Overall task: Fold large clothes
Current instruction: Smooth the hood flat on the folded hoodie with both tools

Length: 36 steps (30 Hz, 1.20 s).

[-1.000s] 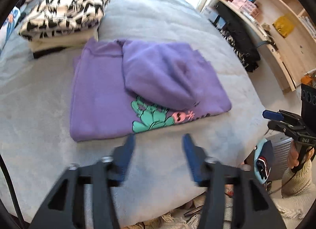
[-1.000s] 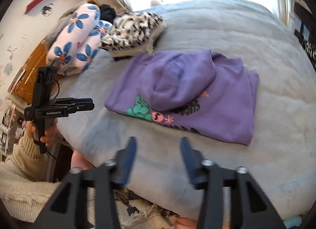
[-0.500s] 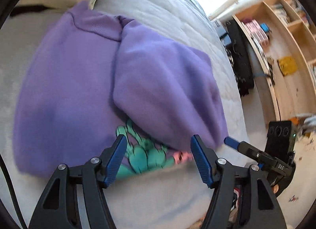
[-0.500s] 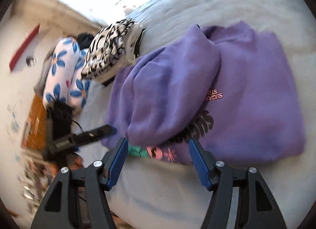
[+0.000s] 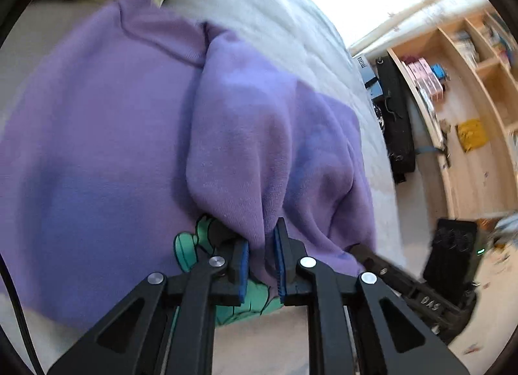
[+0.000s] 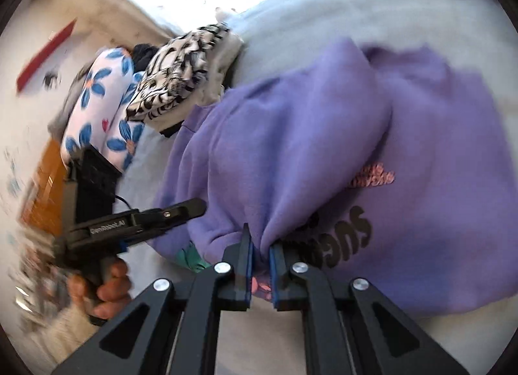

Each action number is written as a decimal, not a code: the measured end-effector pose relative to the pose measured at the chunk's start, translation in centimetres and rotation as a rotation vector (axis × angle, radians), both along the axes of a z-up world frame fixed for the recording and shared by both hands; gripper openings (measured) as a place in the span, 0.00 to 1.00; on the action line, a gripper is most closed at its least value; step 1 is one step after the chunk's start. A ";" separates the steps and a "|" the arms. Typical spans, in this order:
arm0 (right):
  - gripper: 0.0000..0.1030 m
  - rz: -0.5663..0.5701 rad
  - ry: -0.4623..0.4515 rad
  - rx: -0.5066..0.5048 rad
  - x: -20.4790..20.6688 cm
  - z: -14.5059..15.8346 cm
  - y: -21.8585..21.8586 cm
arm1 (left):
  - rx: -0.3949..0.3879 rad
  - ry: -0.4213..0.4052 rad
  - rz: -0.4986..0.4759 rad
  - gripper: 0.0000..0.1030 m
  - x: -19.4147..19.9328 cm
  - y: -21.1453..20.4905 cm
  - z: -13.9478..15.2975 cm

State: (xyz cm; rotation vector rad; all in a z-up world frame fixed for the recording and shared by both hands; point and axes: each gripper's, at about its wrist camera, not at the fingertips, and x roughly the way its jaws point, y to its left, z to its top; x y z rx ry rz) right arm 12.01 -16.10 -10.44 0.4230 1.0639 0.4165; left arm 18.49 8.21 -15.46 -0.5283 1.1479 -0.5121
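A purple hoodie (image 5: 97, 148) with a green and pink print lies flat on the grey bed (image 5: 275, 18). Its hood (image 5: 259, 148) is laid over the chest. My left gripper (image 5: 261, 255) is at the hood's near edge, its jaws closing tight with a pinch of purple fabric pressed between the blue pads. In the right wrist view my right gripper (image 6: 259, 258) closes the same way on the hood (image 6: 291, 148) edge, just above the dark lettering of the hoodie (image 6: 453, 213). The two grips are close together, and the left gripper (image 6: 199, 205) shows beside the hood, held by a hand (image 6: 106, 290).
A stack of folded clothes topped by a black-and-white patterned one (image 6: 181, 77) sits at the bed's far end, beside a blue-flowered pillow (image 6: 103, 99). Wooden shelves (image 5: 469, 116) and a black bag (image 5: 395, 116) stand off the bed's right side.
Both grippers came down from above the bed's near edge to the hood. Their jaws, wide apart in the earlier frames, now pinch the hood's fabric.
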 end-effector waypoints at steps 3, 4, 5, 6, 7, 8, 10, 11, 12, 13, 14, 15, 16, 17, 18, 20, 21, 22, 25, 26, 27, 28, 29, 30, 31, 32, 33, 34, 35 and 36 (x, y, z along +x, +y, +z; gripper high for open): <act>0.07 -0.023 0.053 -0.047 -0.2 -2.9 -0.5 | 0.121 -0.031 -0.027 0.11 -1.7 -1.8 -1.1; 0.07 -0.034 0.101 -0.057 -0.1 -4.6 -0.6 | 0.146 -0.022 -0.032 0.11 -2.0 -2.3 -1.8; 0.07 -0.040 0.121 -0.055 -0.2 -5.5 -0.7 | 0.174 -0.023 -0.030 0.11 -2.2 -2.8 -2.5; 0.07 -0.051 0.124 -0.047 -0.5 -5.9 -0.8 | 0.190 -0.034 -0.025 0.11 -2.5 -3.2 -2.8; 0.07 -0.060 0.118 -0.044 -0.7 -5.8 -0.8 | 0.205 -0.060 -0.020 0.12 -2.8 -3.6 -2.5; 0.09 -0.061 0.111 -0.048 -0.8 -5.4 -0.8 | 0.227 -0.085 -0.023 0.13 -3.1 -4.0 -2.0; 0.17 -0.055 0.104 -0.068 -1.1 -4.6 -0.6 | 0.266 -0.118 -0.034 0.17 -3.8 -4.5 -1.4; 0.22 -0.053 0.100 -0.080 -1.3 -4.3 -0.6 | 0.294 -0.131 -0.036 0.23 -4.0 -4.8 -0.9; 0.25 -0.051 0.094 -0.096 -1.5 -3.8 -0.6 | 0.316 -0.144 -0.033 0.26 -4.1 -4.9 -0.5; 0.31 -0.053 0.088 -0.123 -1.7 -3.2 -0.6 | 0.337 -0.160 -0.028 0.30 -4.3 -5.2 0.1; 0.32 -0.055 0.078 -0.139 -1.9 -2.7 -0.6 | 0.345 -0.173 -0.026 0.32 -4.6 -5.2 0.7; 0.33 -0.056 0.070 -0.147 -2.1 -2.3 -0.7 | 0.349 -0.184 -0.021 0.32 -4.9 -5.2 1.2; 0.33 -0.058 0.062 -0.153 -2.3 -1.7 -0.8 | 0.354 -0.190 -0.012 0.32 -5.0 -5.1 1.8; 0.33 -0.062 0.048 -0.157 -2.6 -1.1 -1.1 | 0.364 -0.201 0.004 0.32 -5.3 -5.0 2.5; 0.33 -0.069 0.027 -0.169 -3.0 -0.3 -1.2 | 0.377 -0.217 0.018 0.32 -5.6 -4.6 3.1; 0.33 -0.083 -0.021 -0.203 -3.3 1.2 -1.3 | 0.407 -0.272 0.040 0.32 -6.1 -3.9 4.9; 0.33 -0.091 -0.047 -0.213 -3.4 1.8 -1.3 | 0.411 -0.290 0.049 0.32 -6.0 -3.1 5.7; 0.33 -0.098 -0.075 -0.218 -3.4 2.4 -1.3 | 0.401 -0.315 0.063 0.32 -5.9 -2.7 6.7; 0.33 -0.100 -0.154 -0.231 -2.0 3.7 -0.3 | 0.353 -0.359 0.089 0.32 -4.9 -1.9 8.6; 0.33 -0.094 -0.168 -0.236 -1.3 3.8 0.3 | 0.333 -0.368 0.086 0.32 -4.2 -2.0 8.9; 0.33 -0.083 -0.183 -0.245 -0.5 3.8 1.1 | 0.325 -0.367 0.086 0.32 -3.5 -2.0 9.0; 0.33 -0.073 -0.196 -0.253 0.3 3.8 1.8 | 0.316 -0.362 0.082 0.32 -2.6 -2.4 8.8; 0.33 -0.062 -0.210 -0.267 1.2 3.6 2.7 | 0.299 -0.358 0.074 0.32 -1.7 -2.8 8.5; 0.32 -0.057 -0.214 -0.280 2.1 3.3 3.3 | 0.275 -0.349 0.062 0.32 -0.7 -3.4 8.2; 0.32 -0.055 -0.210 -0.282 2.7 2.9 3.7 | 0.262 -0.337 0.052 0.32 -0.3 -3.7 7.8; 0.32 -0.049 -0.190 -0.278 3.6 2.1 4.0 | 0.247 -0.314 0.032 0.32 0.5 -4.3 7.0; 0.32 -0.051 -0.155 -0.276 4.4 1.0 4.0 | 0.240 -0.290 0.015 0.32 1.2 -4.8 6.2; 0.32 -0.057 -0.129 -0.279 4.8 0.2 4.0 | 0.250 -0.252 -0.003 0.32 1.8 -5.5 5.0; 0.28 -0.067 -0.095 -0.291 5.2 -1.0 3.8 | 0.270 -0.224 -0.019 0.32 2.2 -6.0 3.8; 0.23 -0.075 -0.078 -0.297 5.2 -1.8 3.3 | 0.305 -0.200 -0.030 0.32 2.3 -6.4 2.6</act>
